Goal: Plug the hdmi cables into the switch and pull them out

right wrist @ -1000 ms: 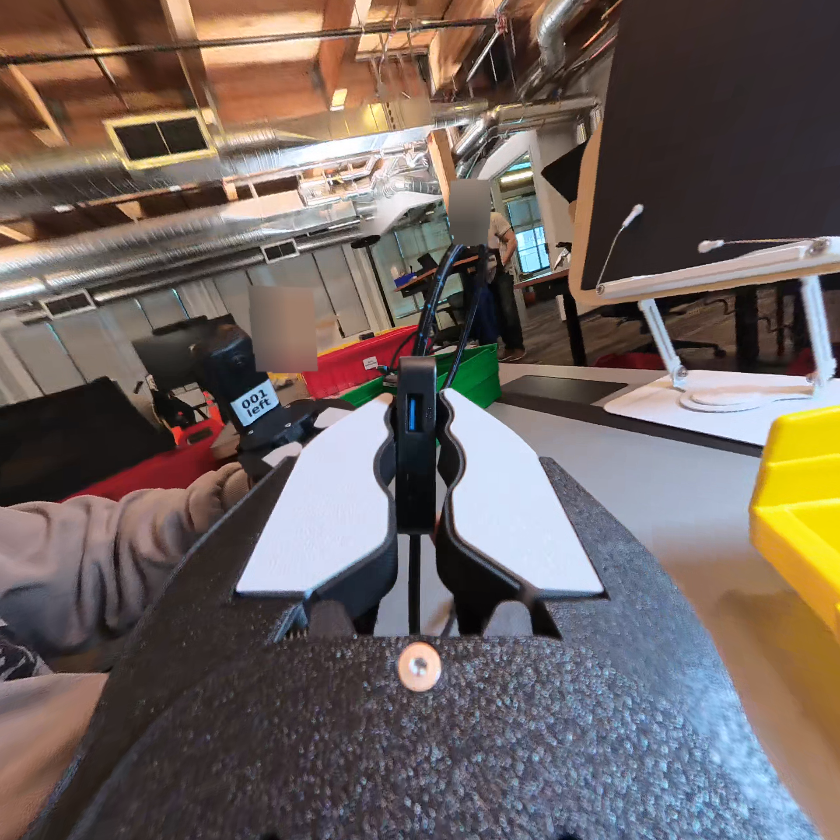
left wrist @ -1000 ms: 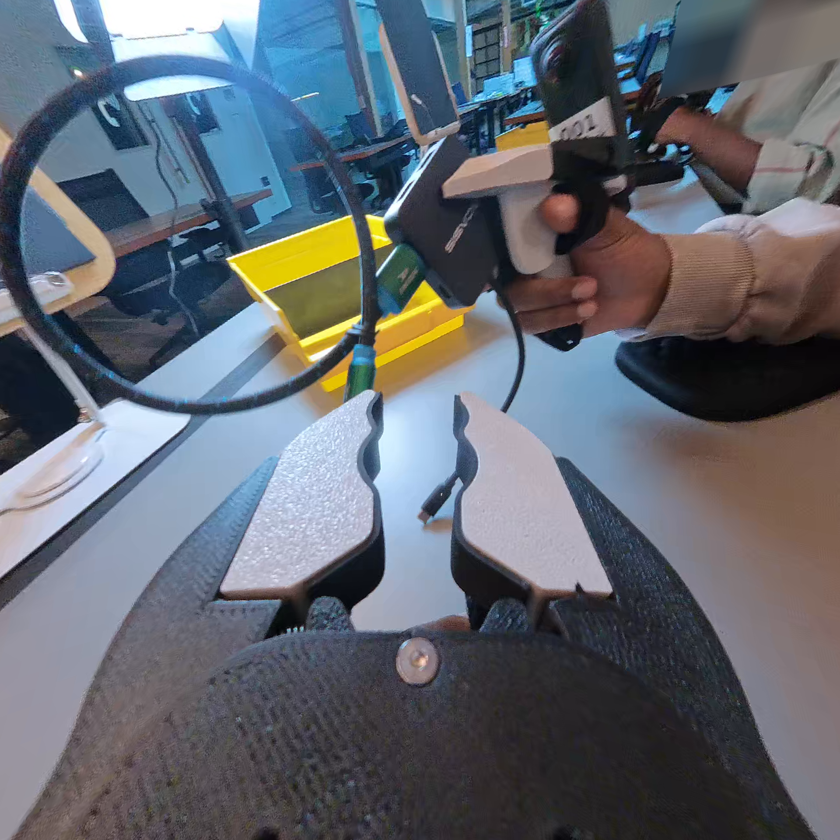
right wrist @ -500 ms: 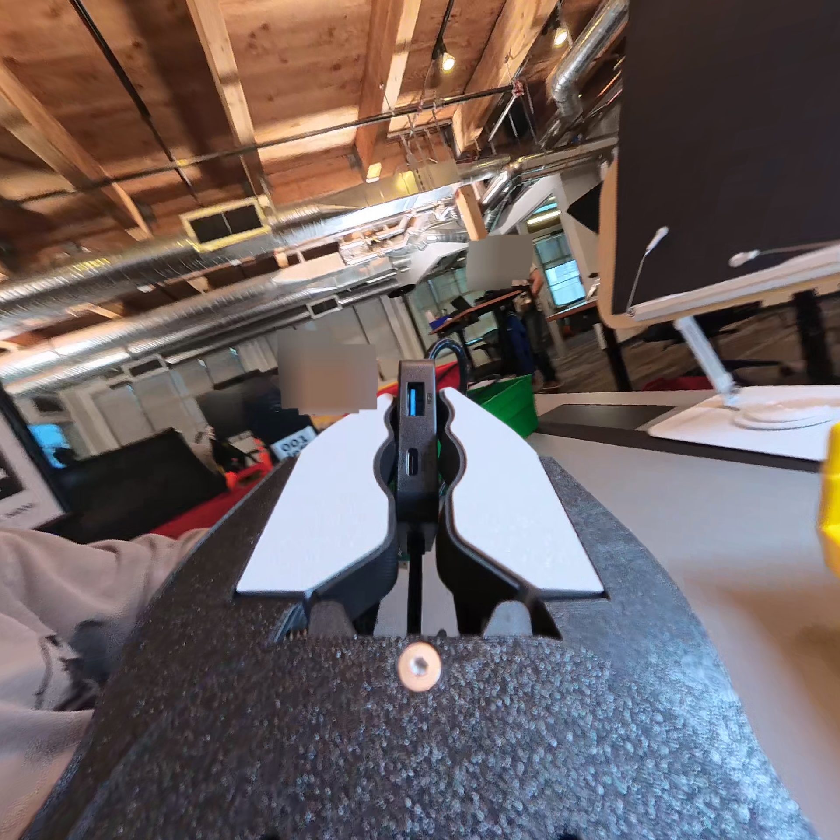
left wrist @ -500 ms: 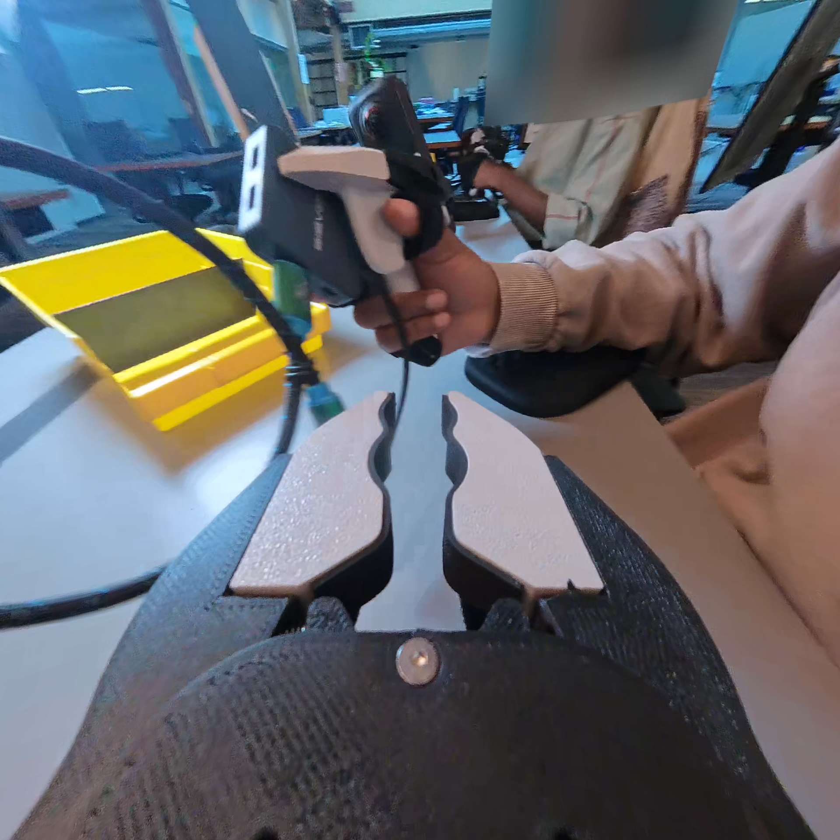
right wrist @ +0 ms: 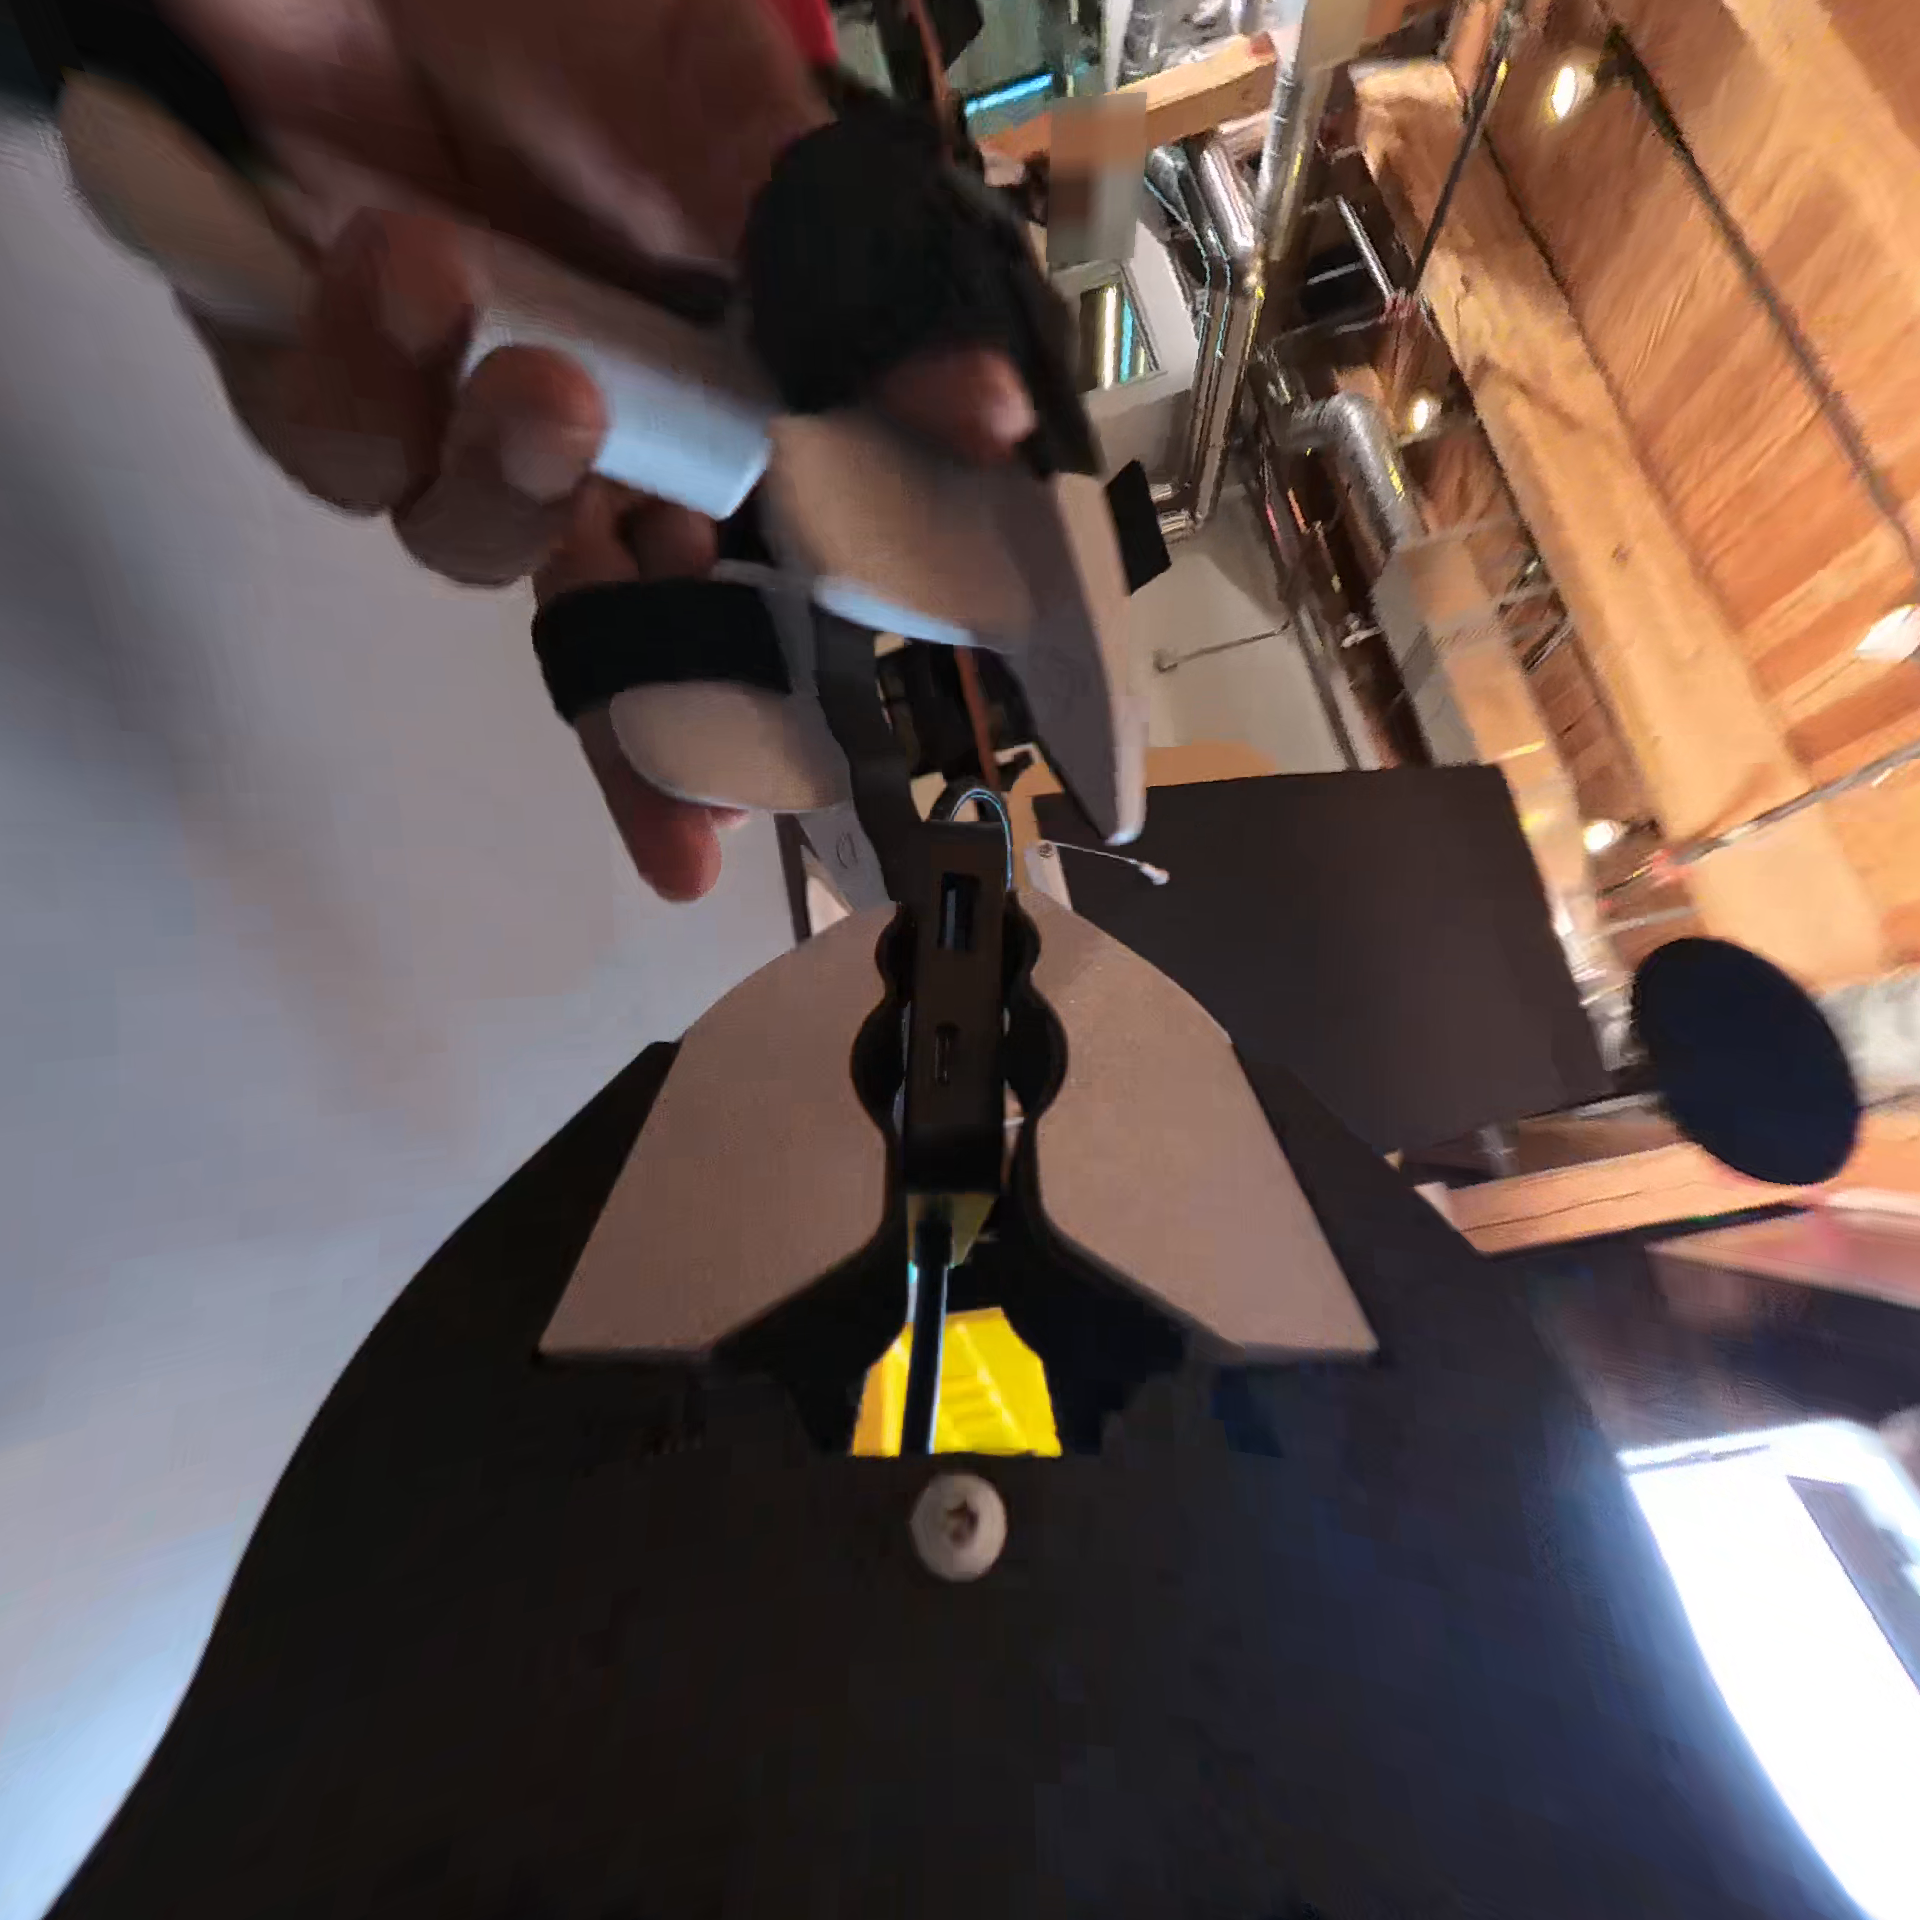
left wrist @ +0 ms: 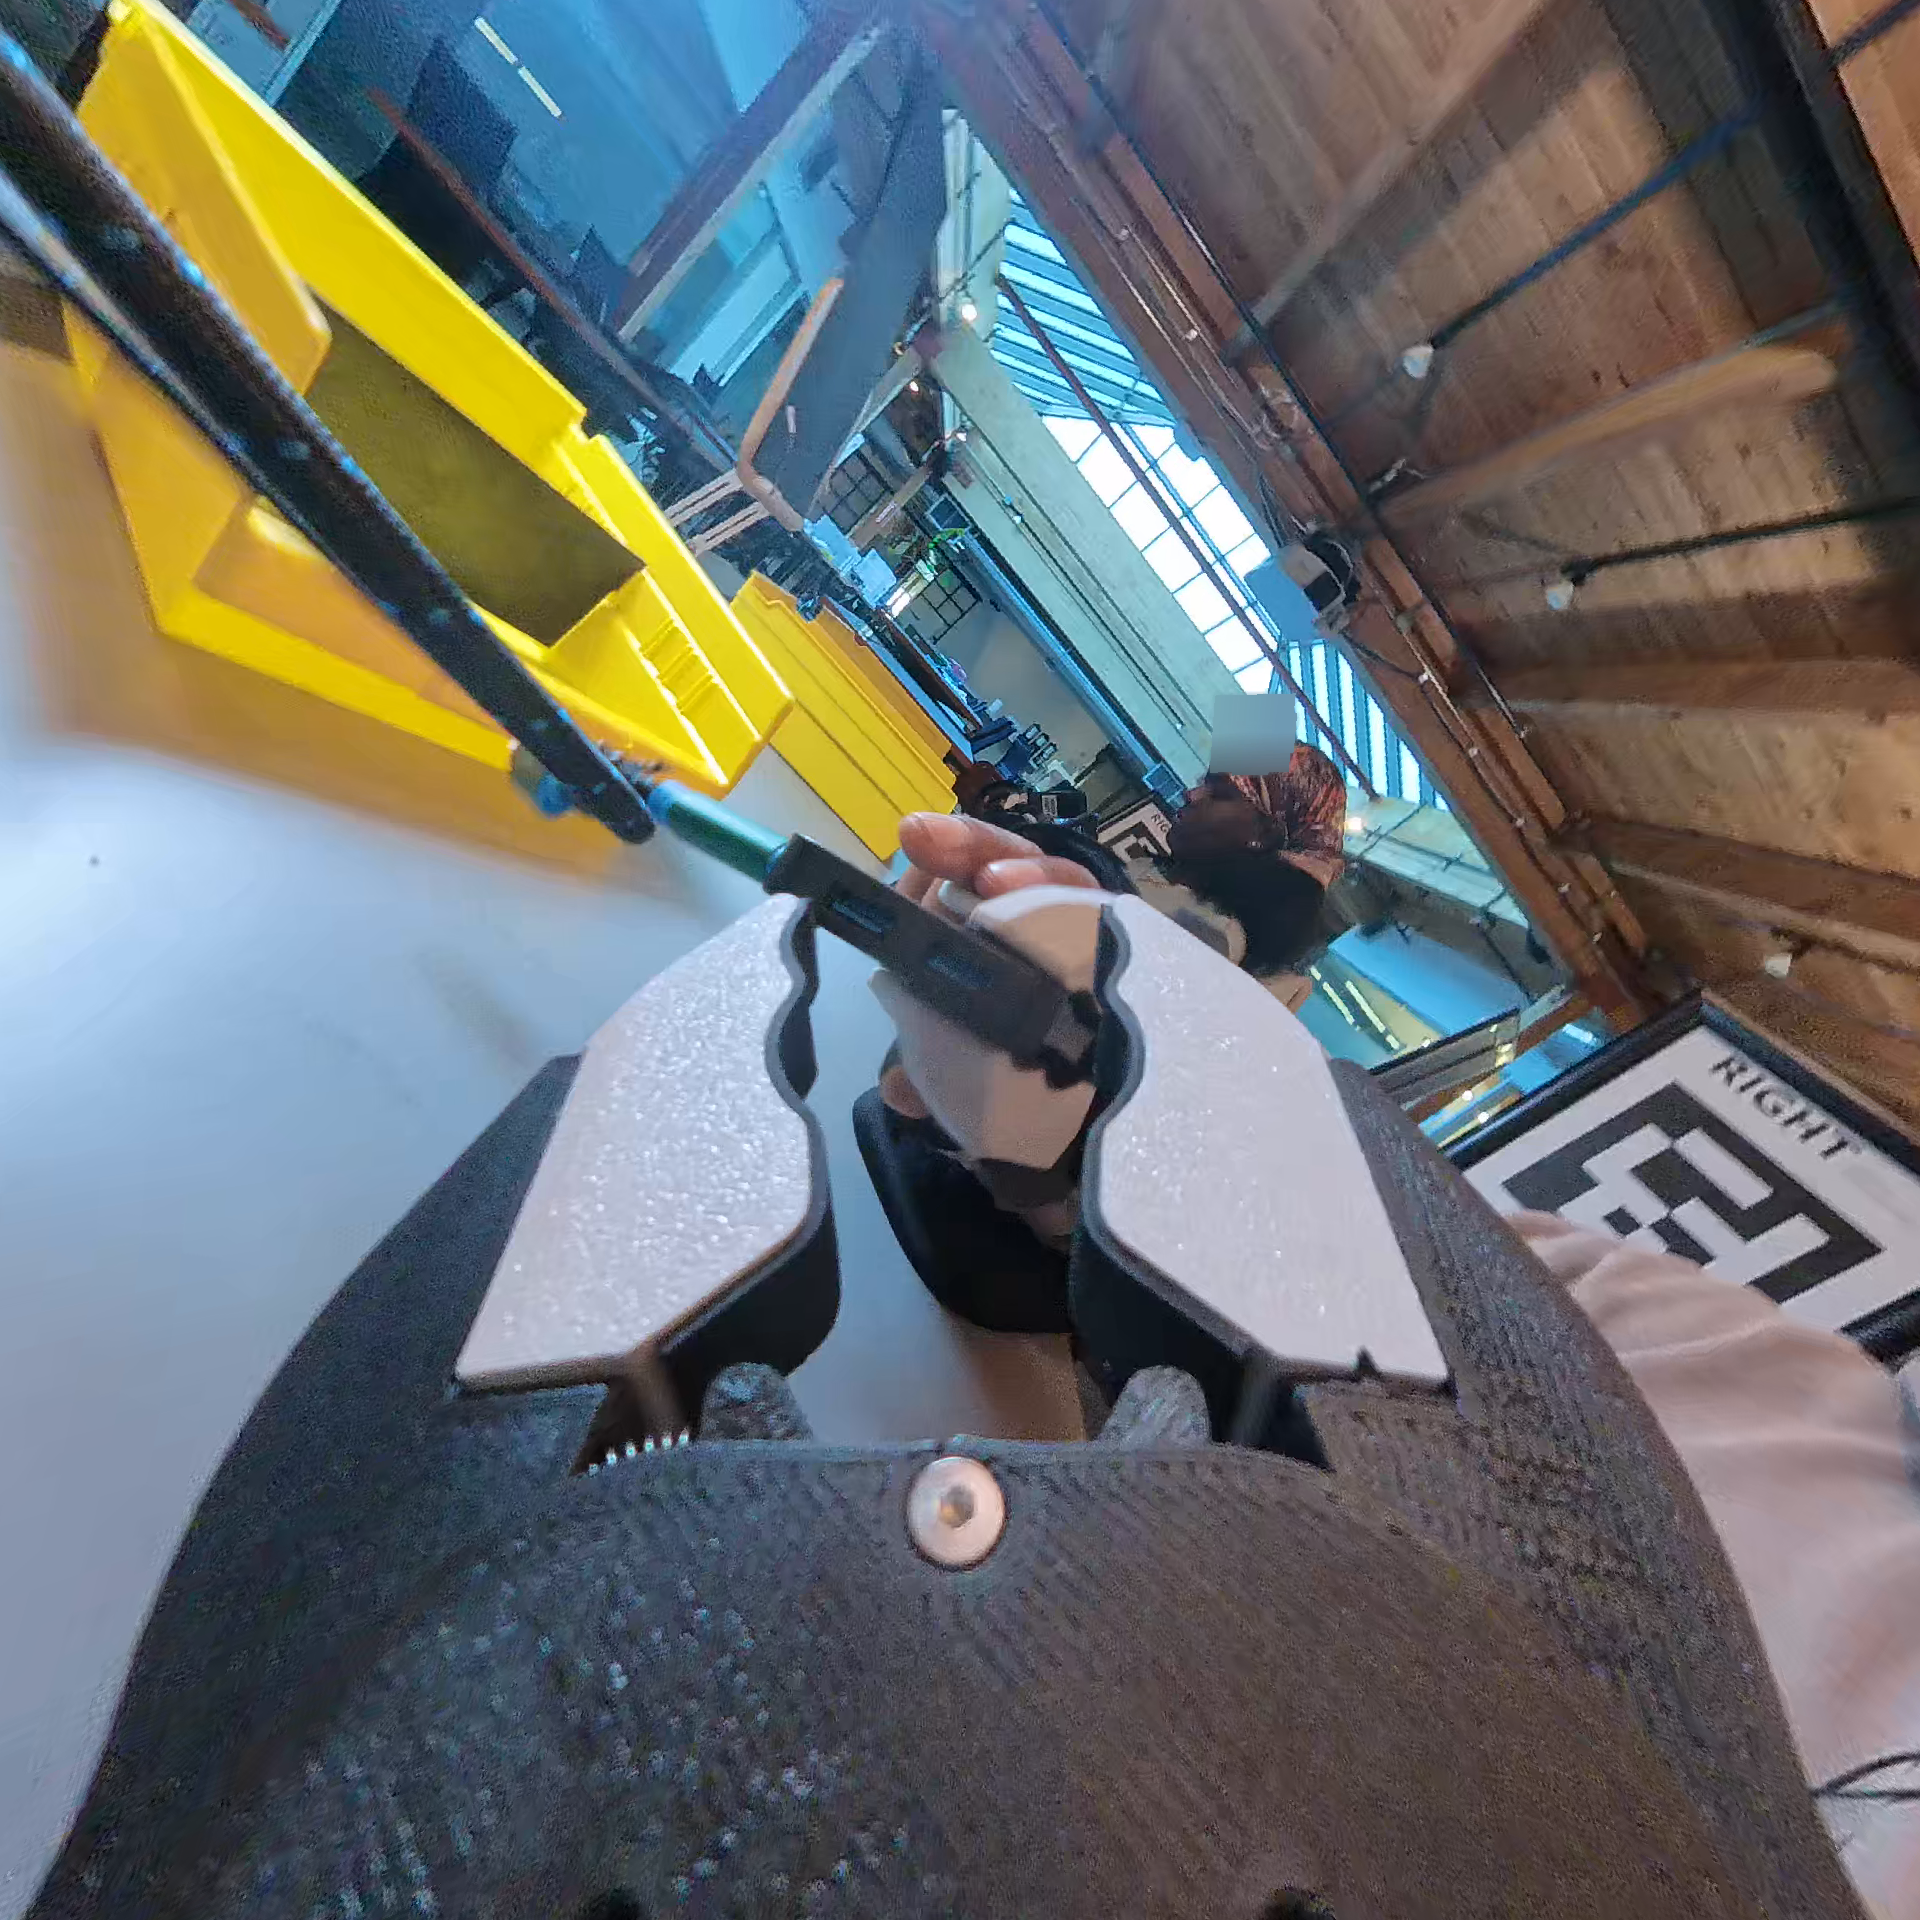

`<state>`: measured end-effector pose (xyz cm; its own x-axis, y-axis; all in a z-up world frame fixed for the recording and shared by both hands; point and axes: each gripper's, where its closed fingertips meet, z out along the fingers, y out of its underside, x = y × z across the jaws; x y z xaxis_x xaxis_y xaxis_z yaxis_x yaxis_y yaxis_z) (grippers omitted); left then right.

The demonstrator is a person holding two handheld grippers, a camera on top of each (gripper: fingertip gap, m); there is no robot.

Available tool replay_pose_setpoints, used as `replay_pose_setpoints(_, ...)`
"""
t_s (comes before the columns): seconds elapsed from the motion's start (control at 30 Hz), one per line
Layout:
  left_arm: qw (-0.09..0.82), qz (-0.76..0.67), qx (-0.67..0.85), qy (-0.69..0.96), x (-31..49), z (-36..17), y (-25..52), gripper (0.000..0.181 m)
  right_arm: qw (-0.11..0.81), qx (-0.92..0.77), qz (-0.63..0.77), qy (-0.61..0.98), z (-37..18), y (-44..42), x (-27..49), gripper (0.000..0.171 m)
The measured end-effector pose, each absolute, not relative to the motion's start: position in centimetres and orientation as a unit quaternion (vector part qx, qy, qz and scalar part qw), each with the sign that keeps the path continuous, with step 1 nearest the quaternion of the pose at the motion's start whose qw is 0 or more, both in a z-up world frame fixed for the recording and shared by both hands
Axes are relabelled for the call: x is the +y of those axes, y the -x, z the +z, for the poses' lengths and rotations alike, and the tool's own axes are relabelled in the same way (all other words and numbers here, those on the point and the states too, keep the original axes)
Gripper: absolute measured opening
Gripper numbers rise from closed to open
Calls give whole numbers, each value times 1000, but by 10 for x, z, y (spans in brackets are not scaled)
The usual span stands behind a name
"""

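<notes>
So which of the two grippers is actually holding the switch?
The right gripper: its fingers clamp the black switch. The left gripper is open and holds nothing.

Left gripper tilted, jaws spread apart; right gripper jaws clamped tight, a hand close ahead

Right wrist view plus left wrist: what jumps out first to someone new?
In the right wrist view, the black switch stands edge-on, clamped in the right hand-held gripper, with a hand on the left hand-held gripper looming blurred just above it. In the left wrist view, the left hand-held gripper is open around the switch, where a green-ended black cable is plugged in beside bright yellow bins.
</notes>
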<state>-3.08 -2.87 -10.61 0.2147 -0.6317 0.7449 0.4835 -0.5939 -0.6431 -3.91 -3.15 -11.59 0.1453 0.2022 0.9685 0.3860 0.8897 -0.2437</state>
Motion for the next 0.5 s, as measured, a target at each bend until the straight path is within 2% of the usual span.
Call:
replay_pose_setpoints(0.17, 397, -621, 33, 675, -25, -129, 24, 70, 713, -666, -150, 161, -126, 44, -33, 15)
replay_pose_setpoints(0.23, 380, -650, 34, 657, -30, -124, 22, 58, 712, -667, -160, 150, -125, 44, -34, 14)
replay_pose_setpoints(0.27, 382, -657, 42, 649, -33, -120, 22, 43, 710, -670, -161, 144, -127, 44, -36, 15)
replay_pose_setpoints(0.5, 401, -646, 88, 643, -43, -113, 20, 26, 723, -664, -156, 105, -121, 38, -53, 19)
